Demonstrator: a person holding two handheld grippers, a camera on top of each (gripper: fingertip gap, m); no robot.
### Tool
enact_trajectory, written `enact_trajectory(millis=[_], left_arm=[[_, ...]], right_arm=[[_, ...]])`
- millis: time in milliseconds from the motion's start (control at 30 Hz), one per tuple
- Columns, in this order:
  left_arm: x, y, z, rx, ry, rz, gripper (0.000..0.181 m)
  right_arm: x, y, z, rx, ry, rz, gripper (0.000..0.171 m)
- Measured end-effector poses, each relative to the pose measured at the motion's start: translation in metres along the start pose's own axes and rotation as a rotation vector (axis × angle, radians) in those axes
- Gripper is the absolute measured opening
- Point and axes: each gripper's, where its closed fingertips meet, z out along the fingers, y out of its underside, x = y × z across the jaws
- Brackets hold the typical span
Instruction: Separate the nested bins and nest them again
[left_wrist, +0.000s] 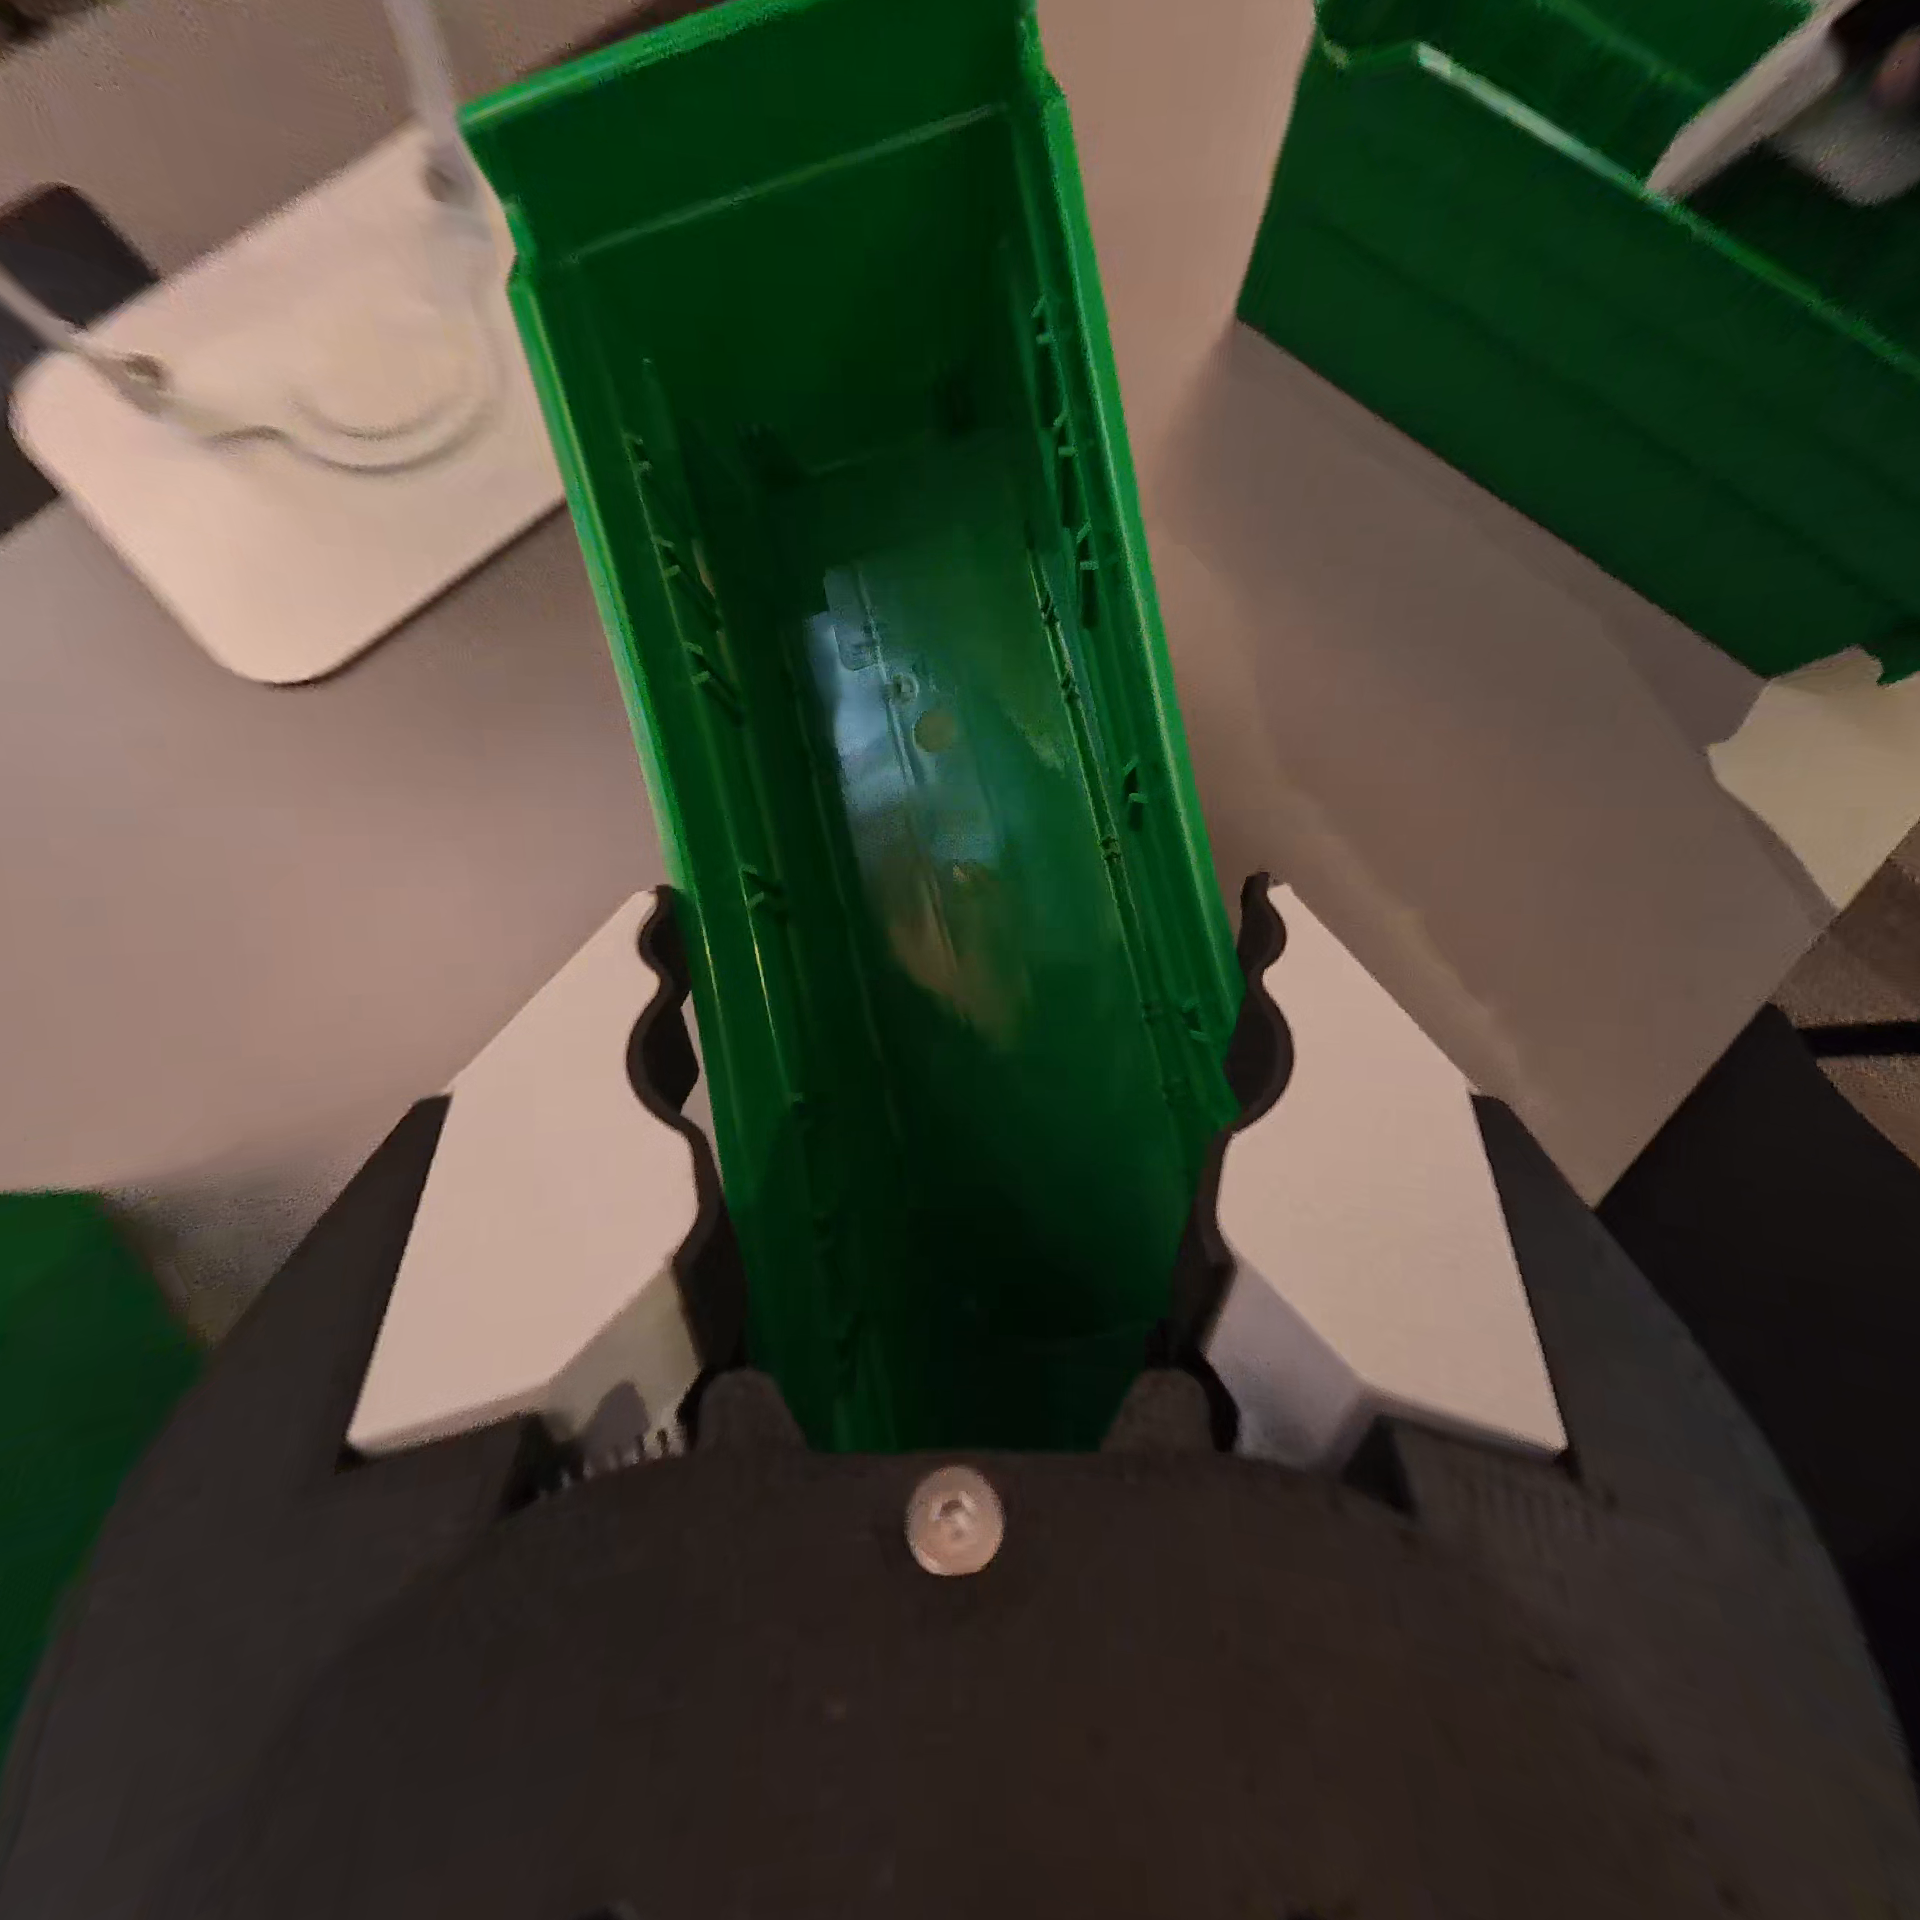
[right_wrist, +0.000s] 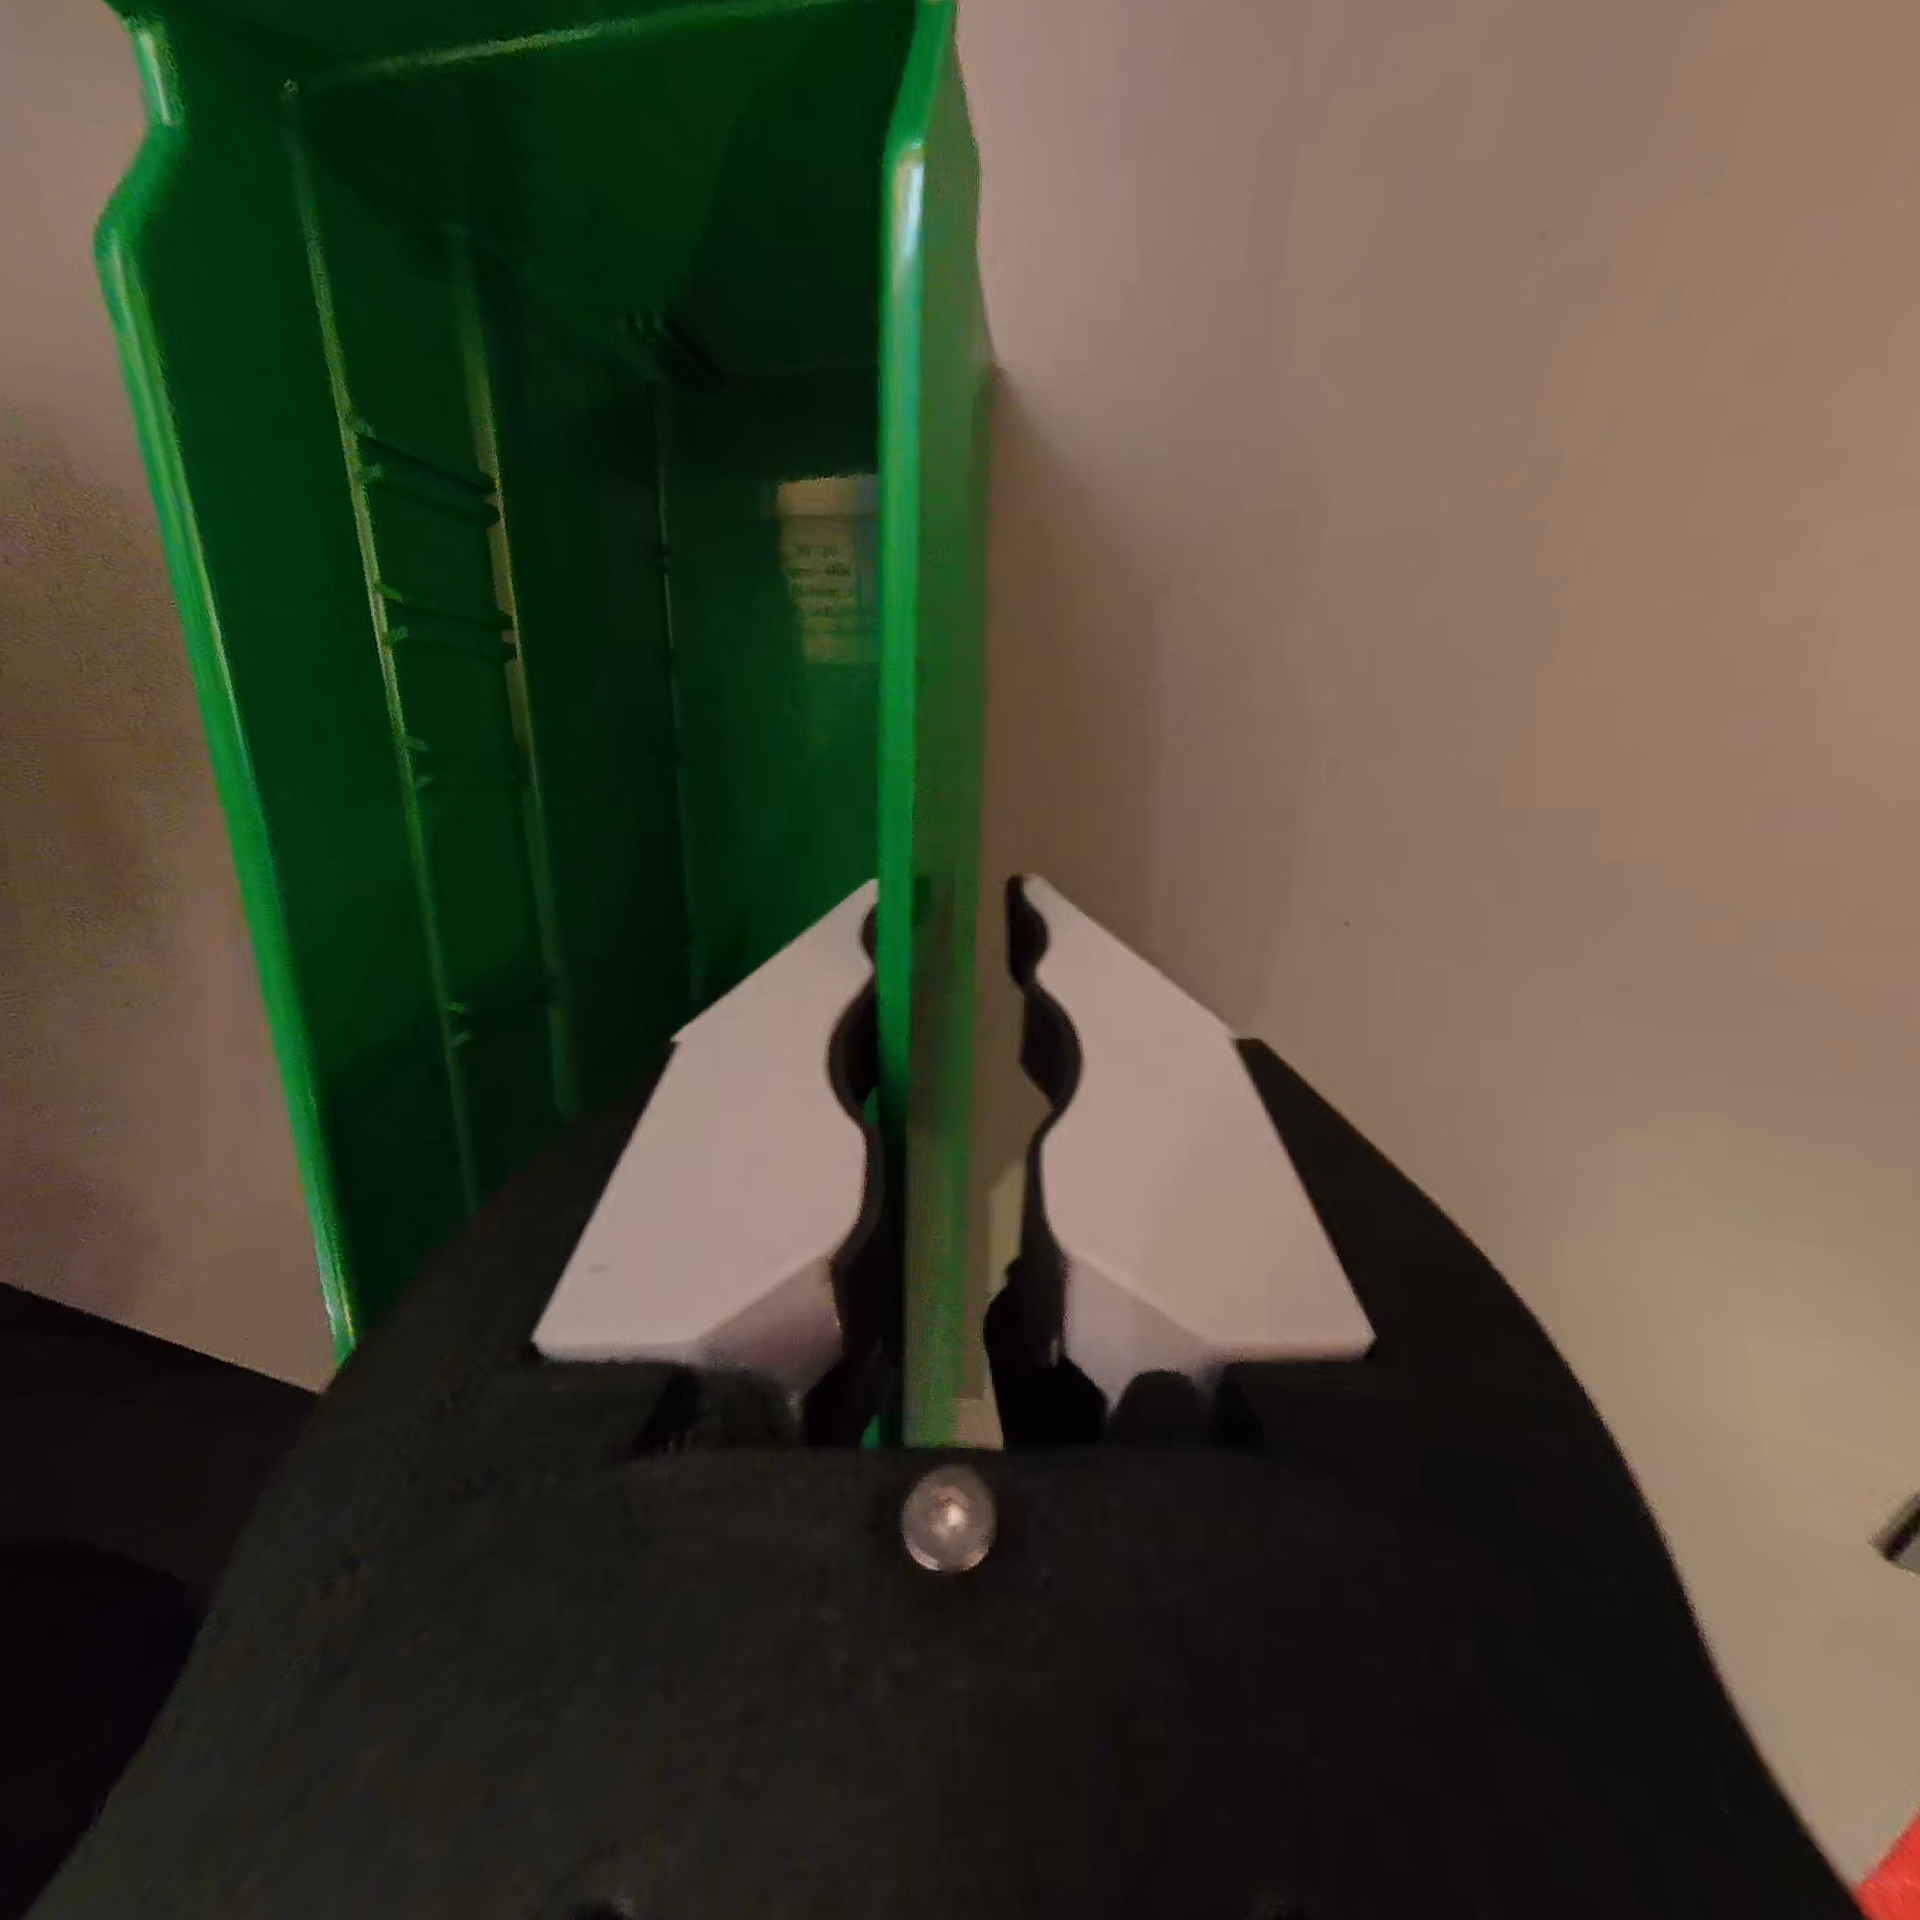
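Note:
In the left wrist view a narrow green bin (left_wrist: 790, 312) runs away from me, open side up. My left gripper (left_wrist: 961, 935) spans its width, with one finger pressed on each outer side wall, shut on it. A second green bin (left_wrist: 1558, 416) sits at the upper right, with a white finger of the other gripper (left_wrist: 1766, 114) at its rim. In the right wrist view my right gripper (right_wrist: 945, 899) is closed over the right side wall of a green bin (right_wrist: 436, 623). A pale sticker (right_wrist: 826, 571) lies on that bin's floor.
The bins are over a pale table (left_wrist: 312, 883). A white flat stand base (left_wrist: 281, 468) with a thin post sits at the upper left. A further green piece (left_wrist: 62, 1351) shows at the lower left edge. The table's edge and a dark drop (left_wrist: 1766, 1195) lie at the lower right.

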Motion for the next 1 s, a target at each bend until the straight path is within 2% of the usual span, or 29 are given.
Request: enact_trajectory(millis=[133, 267, 400, 567, 667, 800, 867, 1000], left_arm=[[0.021, 0.008, 0.040, -0.070, 0.028, 0.027, 0.106], [0.031, 0.016, 0.060, -0.117, 0.013, 0.047, 0.112], [0.040, 0.012, 0.064, -0.102, 0.024, 0.045, 0.120], [0.061, -0.009, 0.040, 0.056, 0.197, -0.070, 0.119], [0.037, -0.007, 0.019, 0.075, 0.167, -0.076, 0.102], [0.017, 0.024, 0.014, -0.044, 0.209, -0.103, 0.074], [0.024, 0.036, 0.020, -0.070, 0.255, -0.111, 0.073], [0.052, 0.034, 0.032, -0.022, 0.345, -0.176, 0.073]], right_arm=[[0.011, -0.005, -0.014, 0.038, 0.039, 0.028, 0.057], [0.003, -0.030, -0.047, 0.170, 0.076, -0.007, 0.071], [-0.027, -0.050, -0.073, 0.249, 0.086, -0.106, 0.068], [-0.047, -0.052, -0.069, 0.234, 0.067, -0.162, 0.065], [-0.051, -0.052, -0.070, 0.238, 0.051, -0.169, 0.063], [-0.059, -0.055, -0.074, 0.254, 0.034, -0.188, 0.060], [-0.062, -0.055, -0.072, 0.249, 0.024, -0.199, 0.060], [-0.065, -0.053, -0.069, 0.236, 0.011, -0.207, 0.060]])
